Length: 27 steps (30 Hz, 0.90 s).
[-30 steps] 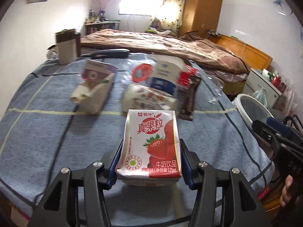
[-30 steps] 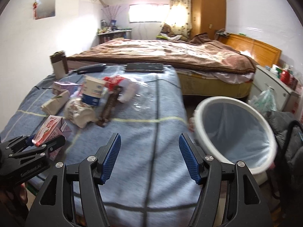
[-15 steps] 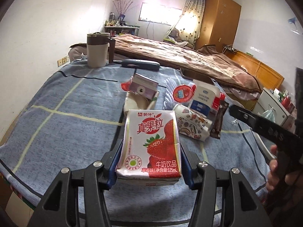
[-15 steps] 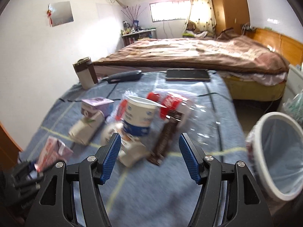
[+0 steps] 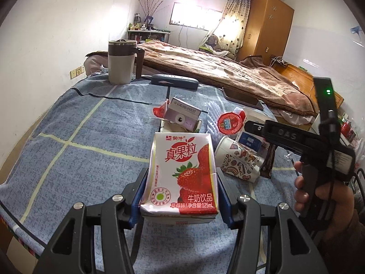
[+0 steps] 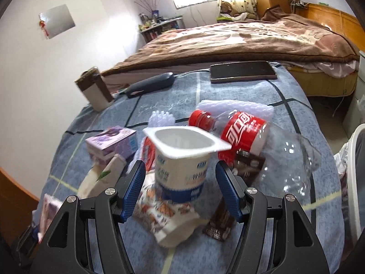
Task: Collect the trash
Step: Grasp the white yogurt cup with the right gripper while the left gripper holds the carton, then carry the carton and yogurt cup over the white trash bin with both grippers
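My left gripper is shut on a strawberry milk carton, held above the blue blanket. My right gripper is open, its jaws either side of an upright white yogurt cup without touching it. Around the cup lie a patterned paper cup, a cola bottle, a brown wrapper and a purple carton. The right gripper also shows in the left wrist view, over the trash pile.
A phone, a dark case and a mug stand at the blanket's far side. A white bin's rim shows at the right edge. A bed lies behind.
My right gripper swung left from the bin side and closed in on the trash pile, now straddling the yogurt cup. My left gripper, still holding the carton, moved back and left.
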{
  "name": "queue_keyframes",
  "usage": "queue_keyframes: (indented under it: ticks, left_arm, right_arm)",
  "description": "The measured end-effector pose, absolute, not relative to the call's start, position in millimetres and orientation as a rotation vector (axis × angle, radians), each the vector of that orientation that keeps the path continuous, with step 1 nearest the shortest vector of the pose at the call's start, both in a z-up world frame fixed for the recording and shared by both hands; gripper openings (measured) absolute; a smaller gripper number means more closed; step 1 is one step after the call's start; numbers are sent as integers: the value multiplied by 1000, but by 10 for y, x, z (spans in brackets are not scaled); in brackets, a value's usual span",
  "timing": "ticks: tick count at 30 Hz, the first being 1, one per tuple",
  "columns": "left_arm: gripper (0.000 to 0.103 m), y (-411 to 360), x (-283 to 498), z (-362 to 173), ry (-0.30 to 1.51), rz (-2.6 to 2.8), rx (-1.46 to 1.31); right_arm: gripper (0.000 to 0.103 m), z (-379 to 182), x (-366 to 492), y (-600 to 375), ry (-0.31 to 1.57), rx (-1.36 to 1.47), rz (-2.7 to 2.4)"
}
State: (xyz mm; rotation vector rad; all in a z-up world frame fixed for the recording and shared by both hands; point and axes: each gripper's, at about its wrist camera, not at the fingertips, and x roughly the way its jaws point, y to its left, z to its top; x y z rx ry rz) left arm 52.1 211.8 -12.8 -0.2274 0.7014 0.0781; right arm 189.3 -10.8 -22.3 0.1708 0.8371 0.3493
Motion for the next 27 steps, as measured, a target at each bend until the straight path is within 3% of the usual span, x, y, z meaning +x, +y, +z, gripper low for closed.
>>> queue_keyframes:
  ticks: [5,8,27]
  left_arm:
    - [57,2140,578,-112,708,79,-228]
    - [57,2141,596,-107,708,81,-225]
    - [57,1827,657,46,697,53,-178]
  right_arm:
    - [65,-267,1990,-47,858,169,360]
    - [56,-283,2012,-39,856,168,359]
    - [53,-19,1660,-286,735,145,404]
